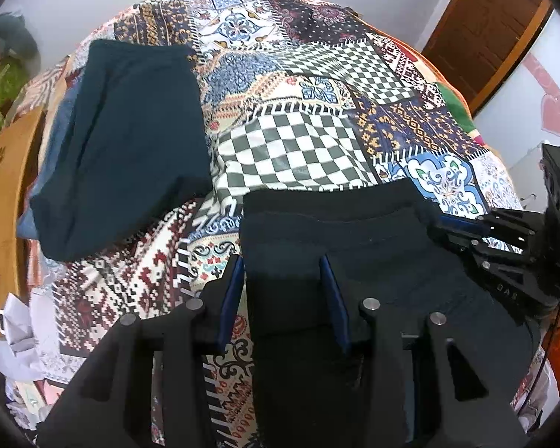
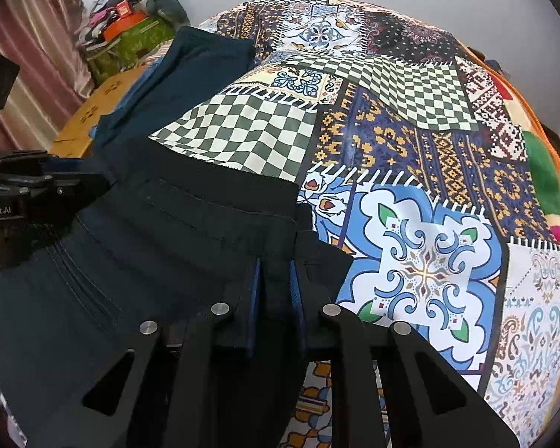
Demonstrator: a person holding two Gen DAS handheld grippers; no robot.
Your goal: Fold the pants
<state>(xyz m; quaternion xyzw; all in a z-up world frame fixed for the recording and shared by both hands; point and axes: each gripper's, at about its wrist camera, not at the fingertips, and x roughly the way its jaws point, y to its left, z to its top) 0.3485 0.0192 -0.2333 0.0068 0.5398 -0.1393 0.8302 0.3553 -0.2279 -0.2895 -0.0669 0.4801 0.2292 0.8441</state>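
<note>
From the left wrist, the left gripper (image 1: 283, 295) straddles the near-left corner of the black pants (image 1: 354, 239) on the bed (image 1: 287, 142), apparently clamped, while from the right wrist the right gripper (image 2: 276, 298) pinches their right corner, waistband running between both.

- The pants (image 1: 354, 254) are lying on the bedspread (image 1: 298, 149) at its near edge.
- A folded garment (image 1: 130, 142) is lying toward the far left corner, well apart from the pants.
- The left gripper (image 1: 280, 291) and right gripper (image 2: 276, 298) are straddling the pants' left and right ends.
</note>
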